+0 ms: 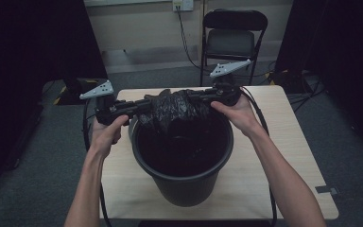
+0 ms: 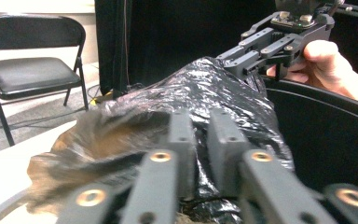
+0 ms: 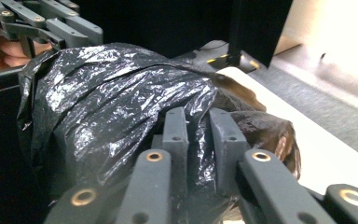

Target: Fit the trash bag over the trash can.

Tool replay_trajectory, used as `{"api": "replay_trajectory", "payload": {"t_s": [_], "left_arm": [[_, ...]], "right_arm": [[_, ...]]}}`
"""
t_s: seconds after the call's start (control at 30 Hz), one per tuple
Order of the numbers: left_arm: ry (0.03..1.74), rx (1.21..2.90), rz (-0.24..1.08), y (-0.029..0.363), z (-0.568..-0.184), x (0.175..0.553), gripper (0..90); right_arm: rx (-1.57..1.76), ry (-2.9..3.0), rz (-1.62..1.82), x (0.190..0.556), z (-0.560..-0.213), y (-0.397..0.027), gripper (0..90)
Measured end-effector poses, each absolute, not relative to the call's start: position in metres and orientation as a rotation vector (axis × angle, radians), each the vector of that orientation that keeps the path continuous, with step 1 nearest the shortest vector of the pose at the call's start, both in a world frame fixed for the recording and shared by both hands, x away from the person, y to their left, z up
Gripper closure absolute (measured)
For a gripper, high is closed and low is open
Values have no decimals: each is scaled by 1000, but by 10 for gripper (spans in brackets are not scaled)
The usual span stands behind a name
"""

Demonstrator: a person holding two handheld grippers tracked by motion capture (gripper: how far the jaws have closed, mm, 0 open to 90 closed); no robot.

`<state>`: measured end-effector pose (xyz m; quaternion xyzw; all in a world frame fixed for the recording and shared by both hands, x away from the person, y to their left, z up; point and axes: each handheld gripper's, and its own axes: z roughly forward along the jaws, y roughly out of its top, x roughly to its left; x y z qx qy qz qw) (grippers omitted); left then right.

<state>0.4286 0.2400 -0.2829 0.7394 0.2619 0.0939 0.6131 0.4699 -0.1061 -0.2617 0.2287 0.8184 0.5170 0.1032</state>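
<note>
Gripping black bag (image 1: 177, 109) at bucket (image 1: 184, 184) rim's 12 o'clock: left gripper (image 1: 139, 108) clamped on it; right gripper (image 1: 199, 96) likewise.

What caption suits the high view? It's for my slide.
Both grippers' fingers pinch a black bin bag over the far rim of a bucket.

From above, my scene is dim and murky, the dark curtains at both sides swallowing detail, and the inside of the round black plastic bucket (image 1: 184, 156) is a featureless shadow. The pale wooden surface (image 1: 283, 142) catches soft light. Up close, the crinkled black plastic bag (image 3: 116, 102) glints with white glare, while my nearest fingers (image 2: 182, 154) blur.
</note>
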Motion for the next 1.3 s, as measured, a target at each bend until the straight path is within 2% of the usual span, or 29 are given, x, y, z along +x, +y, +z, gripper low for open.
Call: {"api": "replay_trajectory", "payload": {"t_s": [0.03,0.07,0.13,0.4,0.57,0.63,0.67,0.7,0.73,0.8,0.83,0.87,0.9,1.0,1.03,1.1,1.17,1.2,1.27,1.3], "left_arm": [[604,1705,216,240,-283,429,856],[583,1709,221,240,-280,426,881],[571,1691,229,241,-276,420,894],[479,1662,265,237,-256,388,899],[447,1696,279,229,-261,365,895],[460,1712,282,230,-269,363,850],[467,1711,270,231,-272,363,779],[477,1710,272,232,-275,364,779],[489,1708,280,234,-276,366,726],[492,1681,289,238,-274,370,633],[495,1670,286,239,-271,372,633],[506,1659,303,239,-268,374,576],[521,1658,323,239,-264,376,576],[550,1659,334,238,-254,389,469],[570,1658,346,238,-253,395,469],[614,1641,324,238,-256,412,393],[625,1644,307,238,-259,417,371],[637,1650,301,236,-263,420,362],[640,1682,285,233,-271,423,332],[647,1694,286,231,-274,423,332]], "right_arm": [[675,2415,1525,470,-262,-106,792],[666,2384,1531,467,-259,-106,838],[676,2353,1552,464,-255,-109,863],[570,2286,1646,433,-235,-121,900],[509,2309,1636,412,-235,-126,900],[511,2340,1576,405,-241,-127,898],[546,2357,1505,404,-248,-128,876],[546,2357,1505,404,-248,-128,876],[574,2360,1485,406,-252,-129,853],[590,2370,1453,409,-257,-130,731],[598,2370,1460,410,-257,-131,696],[580,2367,1496,412,-256,-132,613],[580,2367,1496,412,-256,-132,613],[602,2302,1592,419,-246,-137,520],[602,2302,1592,419,-246,-137,520],[666,2235,1626,431,-241,-140,524],[687,2227,1636,437,-242,-141,522],[702,2230,1642,443,-243,-140,512],[758,2273,1618,459,-253,-135,424],[758,2273,1618,459,-253,-135,424]]}}
